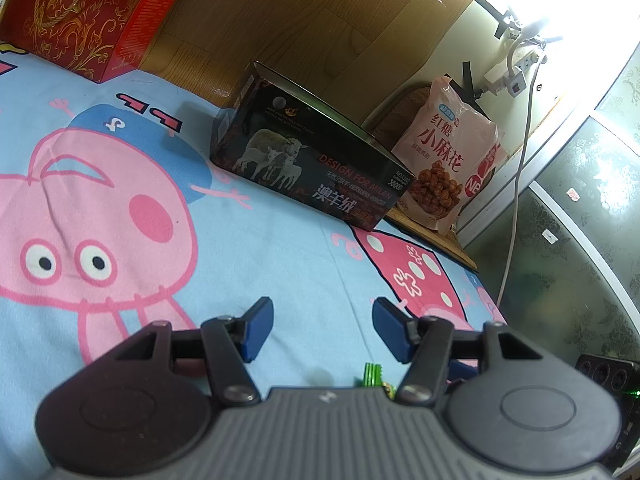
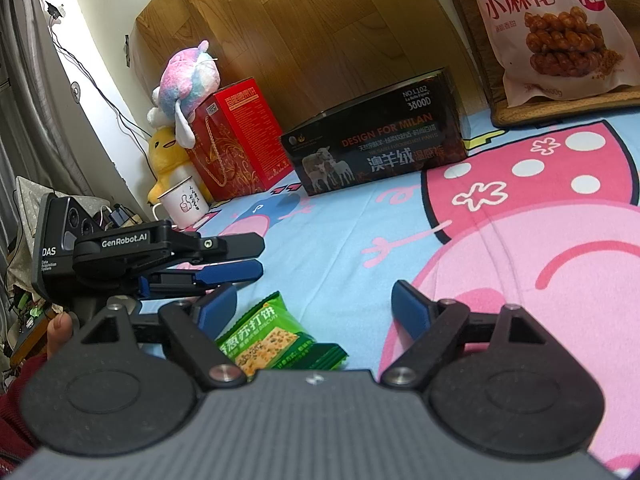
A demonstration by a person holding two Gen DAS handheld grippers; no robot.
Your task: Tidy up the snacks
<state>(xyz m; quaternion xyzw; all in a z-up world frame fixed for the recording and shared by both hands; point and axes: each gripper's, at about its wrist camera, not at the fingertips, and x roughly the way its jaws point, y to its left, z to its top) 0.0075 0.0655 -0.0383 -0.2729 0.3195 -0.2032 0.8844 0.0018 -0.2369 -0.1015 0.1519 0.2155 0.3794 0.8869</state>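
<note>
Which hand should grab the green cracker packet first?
Probably the right. The green cracker packet lies between the right gripper's open fingers. The left gripper is open over bare sheet, with the packet only peeking below it.

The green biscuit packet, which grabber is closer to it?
Right. The right gripper hangs open just over the green biscuit packet; the left gripper sits open beside it, a little farther off.

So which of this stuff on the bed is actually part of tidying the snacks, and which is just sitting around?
Part of the job:
- green biscuit packet
- pink bag of twisted snacks
- black box, perhaps where they go
- left gripper and right gripper, both open

Just lying about:
- red gift box
- plush toys
- white mug
</note>
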